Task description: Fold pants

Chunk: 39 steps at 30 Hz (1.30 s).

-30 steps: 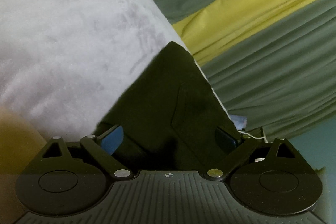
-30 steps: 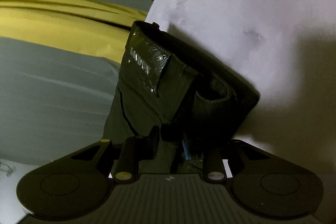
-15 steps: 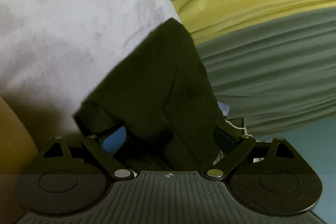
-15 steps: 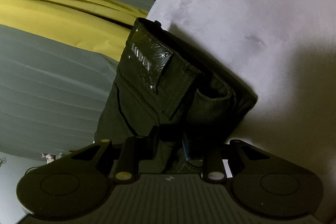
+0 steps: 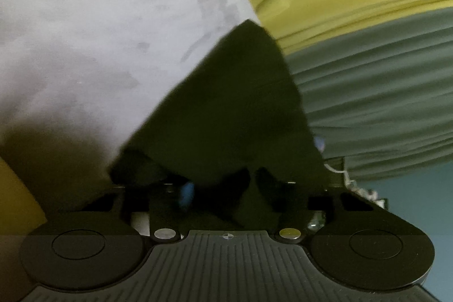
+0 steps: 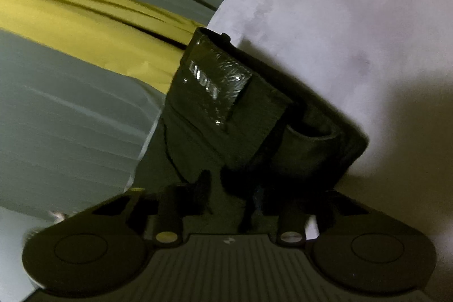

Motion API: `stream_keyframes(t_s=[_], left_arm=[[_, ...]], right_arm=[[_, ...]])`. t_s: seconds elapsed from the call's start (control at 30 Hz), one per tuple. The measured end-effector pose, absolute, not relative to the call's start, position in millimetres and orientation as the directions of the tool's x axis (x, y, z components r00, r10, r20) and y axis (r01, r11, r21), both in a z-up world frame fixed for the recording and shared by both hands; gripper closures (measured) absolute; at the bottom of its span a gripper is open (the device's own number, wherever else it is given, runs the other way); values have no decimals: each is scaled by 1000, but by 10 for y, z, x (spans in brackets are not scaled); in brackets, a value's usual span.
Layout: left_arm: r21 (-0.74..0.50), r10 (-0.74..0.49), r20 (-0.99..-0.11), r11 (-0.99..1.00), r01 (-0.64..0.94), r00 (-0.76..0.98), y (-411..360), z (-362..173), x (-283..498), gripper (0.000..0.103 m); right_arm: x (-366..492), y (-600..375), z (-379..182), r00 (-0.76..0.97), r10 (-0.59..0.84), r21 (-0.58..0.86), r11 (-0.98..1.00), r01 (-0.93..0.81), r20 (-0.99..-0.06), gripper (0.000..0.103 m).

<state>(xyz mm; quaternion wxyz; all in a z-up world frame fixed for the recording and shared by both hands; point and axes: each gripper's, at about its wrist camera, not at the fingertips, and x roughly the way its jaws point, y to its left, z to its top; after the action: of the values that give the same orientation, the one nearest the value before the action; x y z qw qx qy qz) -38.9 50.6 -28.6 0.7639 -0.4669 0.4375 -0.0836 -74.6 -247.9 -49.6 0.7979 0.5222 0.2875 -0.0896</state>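
Dark olive pants (image 5: 235, 104) lie on a pale grey suede-like surface (image 5: 99, 33), at its edge. In the left wrist view a flat corner of the fabric runs back between my left gripper's (image 5: 226, 183) fingers. Its jaws are closing, and the cloth is bunched and pinched between the blue pad (image 5: 185, 191) and the other finger. The right wrist view shows the pants' (image 6: 226, 137) waistband end, with a shiny label patch (image 6: 215, 81) and a rolled fold. My right gripper (image 6: 229, 183) is shut on this cloth, its jaws still tightening.
Green pleated curtain (image 5: 368, 75) with a yellow band (image 5: 339, 4) hangs past the surface's edge; the curtain (image 6: 70, 104) also fills the left of the right wrist view. A white cord (image 5: 339, 171) lies near blue floor (image 5: 419, 203). A yellow-brown object (image 5: 17, 194) sits at far left.
My left gripper's fingers have swung inward from wide open and now pinch the pants; the hand sank a little. The right gripper keeps its hold, barely moved.
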Motion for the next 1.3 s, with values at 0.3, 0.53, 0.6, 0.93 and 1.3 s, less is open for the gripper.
stream_keyframes(t_s=[0.3,0.53,0.6,0.93,1.3], left_arm=[[-734,-496,-635,627,-262,592,468,-240,-456,81],[-711,-475,-633,669,-216,611,431,-111,-485,88],[-704,-470,-628,683,-195,620,417,-58,-500,88],[-583,-401,-694,801,-140,598,278,54,-574,92],[-480,-333,-738,870,-111,588,186,149,-547,81]], right_arm=[[-701,-2397,-379,797,124,686,597,417,-592,88],[-732,-2311,-203,808,99,632,680,372,-581,88],[-769,-2269,-121,818,92,617,706,349,-568,88],[-957,-2114,-101,812,101,555,777,296,-574,89],[-997,-2358,-88,787,133,548,786,286,-602,88]])
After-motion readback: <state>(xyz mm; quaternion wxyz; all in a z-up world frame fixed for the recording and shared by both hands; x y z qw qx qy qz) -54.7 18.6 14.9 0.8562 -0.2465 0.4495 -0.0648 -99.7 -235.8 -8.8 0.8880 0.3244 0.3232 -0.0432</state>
